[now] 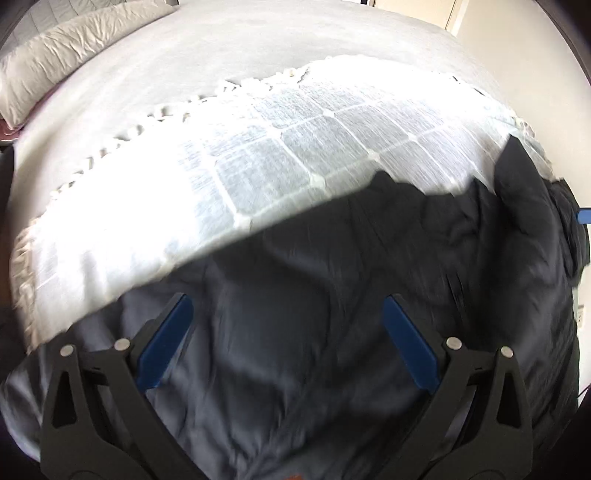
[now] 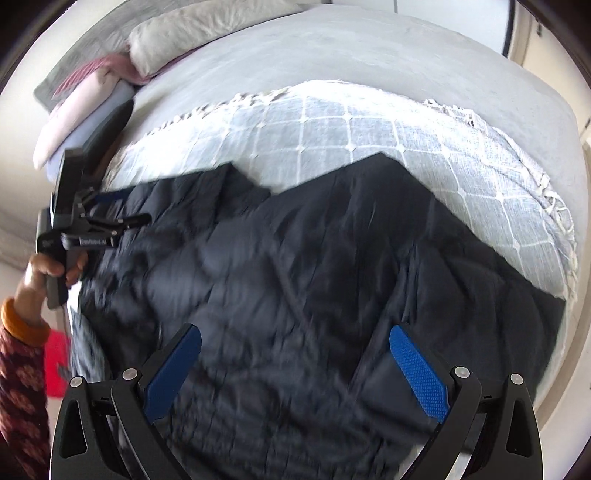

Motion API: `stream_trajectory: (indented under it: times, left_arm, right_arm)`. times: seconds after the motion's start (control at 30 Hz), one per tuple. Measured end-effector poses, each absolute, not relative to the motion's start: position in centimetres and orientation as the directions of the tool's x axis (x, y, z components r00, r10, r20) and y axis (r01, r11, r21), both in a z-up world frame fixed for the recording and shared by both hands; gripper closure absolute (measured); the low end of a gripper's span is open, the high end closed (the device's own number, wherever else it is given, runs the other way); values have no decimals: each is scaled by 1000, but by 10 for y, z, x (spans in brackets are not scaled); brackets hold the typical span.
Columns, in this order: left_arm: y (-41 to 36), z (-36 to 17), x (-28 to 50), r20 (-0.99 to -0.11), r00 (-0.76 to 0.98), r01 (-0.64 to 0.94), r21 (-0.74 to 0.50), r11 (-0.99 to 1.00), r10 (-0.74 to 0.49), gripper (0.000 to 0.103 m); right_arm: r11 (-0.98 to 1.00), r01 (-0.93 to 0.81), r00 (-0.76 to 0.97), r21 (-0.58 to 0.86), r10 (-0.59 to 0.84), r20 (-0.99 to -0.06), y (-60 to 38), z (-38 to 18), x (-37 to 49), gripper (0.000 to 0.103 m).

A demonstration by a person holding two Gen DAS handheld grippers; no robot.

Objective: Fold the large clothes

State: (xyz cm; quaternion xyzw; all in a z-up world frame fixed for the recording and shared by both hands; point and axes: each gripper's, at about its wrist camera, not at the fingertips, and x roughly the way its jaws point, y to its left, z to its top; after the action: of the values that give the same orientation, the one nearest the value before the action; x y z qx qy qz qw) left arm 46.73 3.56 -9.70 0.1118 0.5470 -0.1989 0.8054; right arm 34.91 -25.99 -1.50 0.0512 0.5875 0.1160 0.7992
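A large dark navy quilted garment (image 2: 295, 258) lies spread and rumpled on a white checked blanket (image 2: 332, 122) on the bed; it also fills the lower left wrist view (image 1: 332, 295). My left gripper (image 1: 288, 306) is open and empty just above the garment's cloth. It shows from the side in the right wrist view (image 2: 136, 210), at the garment's left edge. My right gripper (image 2: 295, 336) is open and empty over the garment's near part. Both views are motion-blurred.
The checked blanket (image 1: 258, 155) with a fringed edge lies on a grey bedspread (image 2: 332, 48). Pillows (image 2: 192, 33) and folded pink and white bedding (image 2: 85, 103) sit at the bed's far left. A red object (image 2: 55, 365) is beside the bed.
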Motion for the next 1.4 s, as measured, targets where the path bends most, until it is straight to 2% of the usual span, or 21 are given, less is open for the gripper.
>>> stream_trajectory:
  times: [0.3, 0.37, 0.47, 0.53, 0.6, 0.67, 0.73, 0.8, 0.9, 0.97, 1.03, 1.07, 1.1, 1.13, 1.17, 1.2, 1.23, 1.27, 1.3, 1.33, 1.4]
  left_arm:
    - [-17, -131, 487, -939, 243, 518, -87, 851, -244, 3]
    - [-23, -129, 478, -936, 242, 535, -92, 840, -257, 14]
    - [-23, -124, 467, -938, 237, 512, -100, 853, -252, 42]
    - [-18, -118, 458, -934, 239, 484, -122, 866, -265, 89]
    - [-14, -110, 450, -925, 274, 446, -121, 887, -264, 92]
    - [-14, -96, 440, -902, 358, 426, -72, 902, -241, 94]
    - [-7, -78, 441, -870, 438, 385, -48, 921, -229, 94]
    - [6, -55, 445, -817, 537, 303, -43, 952, -208, 95]
    - [29, -23, 455, -737, 640, 193, -122, 973, -220, 95]
    - [35, -6, 461, -670, 724, 125, -105, 987, -163, 95]
    - [39, 0, 470, -612, 785, 65, -78, 995, -100, 94]
    - [44, -2, 480, -600, 796, 39, -84, 996, -82, 92]
    - [47, -6, 486, -616, 785, 29, -83, 996, -74, 84]
    - [50, -12, 497, -652, 756, 11, -74, 997, -57, 68]
    - [53, -16, 505, -685, 727, -11, -64, 998, -36, 62]
    - [52, -22, 505, -698, 716, -25, -60, 998, -24, 48]
    - [54, -23, 502, -703, 711, -21, -62, 998, -29, 28]
    - [58, -23, 494, -709, 704, 1, -60, 998, -43, 19]
    - [60, -23, 487, -720, 691, 31, -53, 998, -60, 14]
    - [61, -25, 481, -736, 673, 65, -41, 997, -74, 14]
    - [63, -27, 466, -772, 632, 117, 1, 993, -74, 14]
  right_arm:
    - [936, -8, 306, 352, 338, -890, -269, -42, 413, 0]
    - [928, 20, 307, 372, 349, -886, -268, -48, 422, 0]
    - [928, 79, 289, 363, 328, -900, -268, -62, 431, 4]
    - [930, 128, 265, 344, 302, -915, -269, -76, 429, 20]
    - [919, 141, 267, 368, 322, -908, -272, -85, 421, 65]
    - [926, 110, 297, 362, 317, -901, -271, -83, 413, 87]
    - [952, 59, 353, 300, 261, -898, -266, -70, 406, 94]
    - [978, 26, 418, 205, 175, -891, -260, -52, 403, 97]
    - [996, 26, 526, 85, 58, -848, -256, -27, 408, 97]
    - [999, 42, 624, 11, -17, -781, -257, -5, 418, 98]
    - [996, 52, 736, -68, -85, -672, -254, 18, 429, 99]
    - [996, 47, 767, -70, -81, -637, -253, 24, 437, 98]
    - [998, 44, 777, -47, -64, -626, -253, 28, 447, 97]
    - [999, 53, 772, -6, -44, -634, -258, 32, 455, 96]
    - [998, 61, 757, 32, -25, -653, -263, 33, 459, 90]
    - [996, 61, 740, 66, -1, -673, -268, 34, 459, 81]
    - [995, 54, 728, 80, 16, -686, -270, 33, 458, 75]
    - [996, 41, 716, 79, 26, -697, -272, 32, 454, 55]
    - [997, 25, 704, 67, 30, -710, -273, 29, 448, 34]
    - [999, 10, 688, 48, 28, -725, -275, 23, 441, 29]
    - [999, -12, 640, 35, 35, -768, -279, 10, 421, 28]
